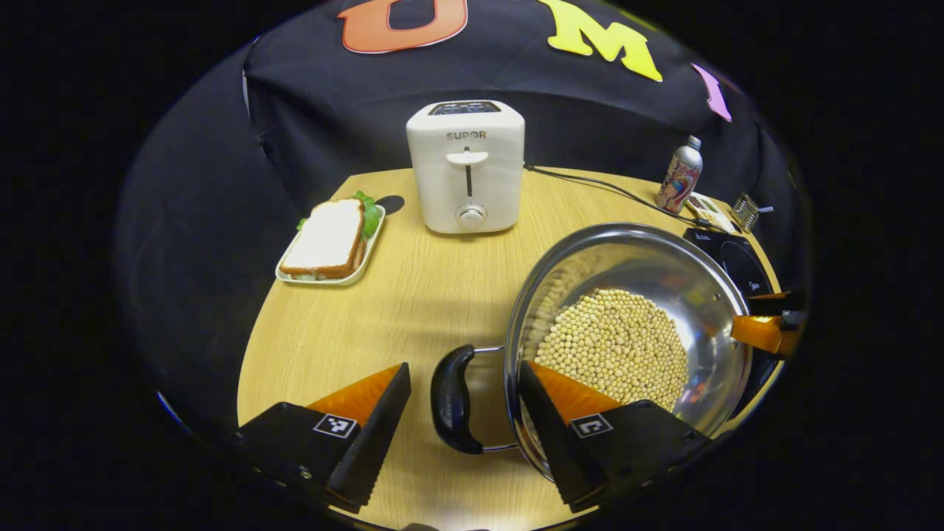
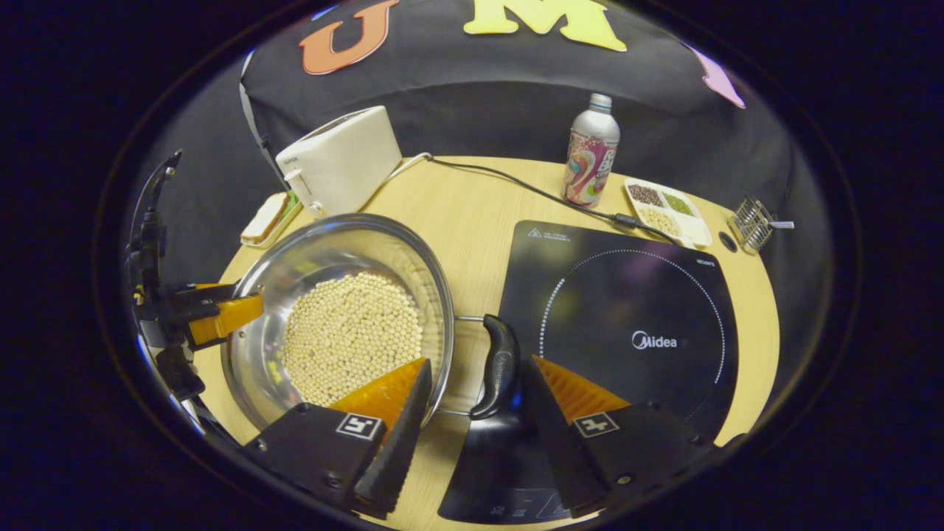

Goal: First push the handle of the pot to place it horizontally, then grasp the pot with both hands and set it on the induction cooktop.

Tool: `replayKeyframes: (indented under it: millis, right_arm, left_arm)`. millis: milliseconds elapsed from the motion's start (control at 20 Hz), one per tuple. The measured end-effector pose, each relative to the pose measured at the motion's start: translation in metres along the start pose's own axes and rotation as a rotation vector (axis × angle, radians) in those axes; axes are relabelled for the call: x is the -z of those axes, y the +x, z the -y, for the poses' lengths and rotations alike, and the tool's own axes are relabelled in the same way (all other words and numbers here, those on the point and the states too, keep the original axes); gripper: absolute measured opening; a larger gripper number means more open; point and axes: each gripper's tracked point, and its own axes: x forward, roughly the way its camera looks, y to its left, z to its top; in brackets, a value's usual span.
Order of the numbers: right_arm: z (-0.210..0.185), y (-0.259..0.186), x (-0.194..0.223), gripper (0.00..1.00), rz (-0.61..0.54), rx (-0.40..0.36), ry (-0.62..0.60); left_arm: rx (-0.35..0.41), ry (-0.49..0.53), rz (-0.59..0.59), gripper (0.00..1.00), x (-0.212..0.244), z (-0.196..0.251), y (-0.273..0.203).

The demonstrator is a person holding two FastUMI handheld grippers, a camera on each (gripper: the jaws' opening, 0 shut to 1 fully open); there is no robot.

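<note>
Light wooden tabletop [image 1: 413, 295] against a black cloth wall. Left gripper view: the left hand-held gripper [image 1: 461, 409] is spread wide, its fingers on either side of the near black loop handle [image 1: 453, 398] of the shiny steel pot filled with pale beans [image 1: 627, 332] — neither finger presses on the handle, and one finger lies over the pot's rim. The pot stands on the tabletop, right of centre. At its far rim the right hand-held gripper [image 1: 767, 321] shows; its state cannot be told here. Behind stand a white toaster [image 1: 466, 166] and a white rectangular plate with a sandwich [image 1: 332, 242].

Right gripper view: the right hand-held gripper [image 2: 476, 409] is likewise spread apart around the pot's other black handle [image 2: 498, 365], grasping nothing. The pot [image 2: 339, 324] sits just left of the black induction cooktop [image 2: 627, 324], with this handle reaching over the cooktop's edge. Farther back — a printed metal bottle [image 2: 590, 151], a divided white dish of grains [image 2: 667, 210] and a small wire basket [image 2: 752, 221].
</note>
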Motion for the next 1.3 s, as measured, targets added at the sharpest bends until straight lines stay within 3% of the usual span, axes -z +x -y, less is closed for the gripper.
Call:
replayKeyframes:
  millis: [50, 100, 250, 300, 350, 400, 450, 500, 550, 600, 650, 1000, 1300]
  right_arm:
    - [-0.002, 0.002, 0.001, 0.78, -0.017, -0.001, 0.008]
    - [-0.001, 0.003, 0.001, 0.68, -0.019, 0.001, 0.016]
    - [-0.002, 0.004, 0.003, 0.69, -0.043, 0.000, 0.044]
    - [-0.002, 0.003, 0.002, 0.66, -0.047, -0.001, 0.060]
    - [-0.002, 0.003, 0.000, 0.66, -0.050, -0.001, 0.074]
    - [-0.002, 0.003, 0.001, 0.63, -0.055, -0.003, 0.076]
    - [-0.002, 0.003, 0.001, 0.60, -0.060, -0.001, 0.067]
    - [-0.002, 0.002, 0.001, 0.58, -0.066, 0.001, 0.062]
    - [-0.003, 0.001, 0.002, 0.59, -0.070, 0.001, 0.062]
    - [-0.004, -0.001, 0.004, 0.57, -0.067, 0.001, 0.072]
    - [-0.005, -0.003, 0.005, 0.55, -0.065, 0.000, 0.076]
    - [-0.006, -0.040, -0.015, 0.54, 0.022, -0.014, 0.052]
    - [0.021, -0.080, -0.022, 0.53, 0.080, 0.007, 0.088]
  left_arm:
    - [0.003, 0.003, -0.005, 0.81, 0.000, 0.003, 0.003]
    - [-0.002, 0.009, -0.013, 0.74, -0.001, 0.005, 0.006]
    - [0.010, -0.011, -0.044, 0.68, 0.000, 0.004, 0.005]
    - [0.021, -0.033, -0.057, 0.58, 0.000, 0.005, 0.005]
    - [0.038, -0.049, -0.068, 0.63, 0.002, 0.006, 0.005]
    - [0.055, -0.054, -0.082, 0.54, 0.002, 0.006, 0.002]
    - [0.062, -0.059, -0.090, 0.61, 0.002, 0.006, 0.003]
    - [0.068, -0.049, -0.093, 0.59, -0.001, 0.007, 0.002]
    - [0.067, -0.038, -0.094, 0.66, 0.000, 0.007, 0.001]
    - [0.065, -0.030, -0.094, 0.46, -0.001, 0.007, 0.001]
    - [0.065, -0.027, -0.097, 0.56, -0.002, 0.007, 0.000]
    - [0.065, -0.010, -0.036, 0.56, -0.020, 0.003, -0.027]
    - [0.081, 0.029, 0.018, 0.56, -0.044, 0.035, -0.056]
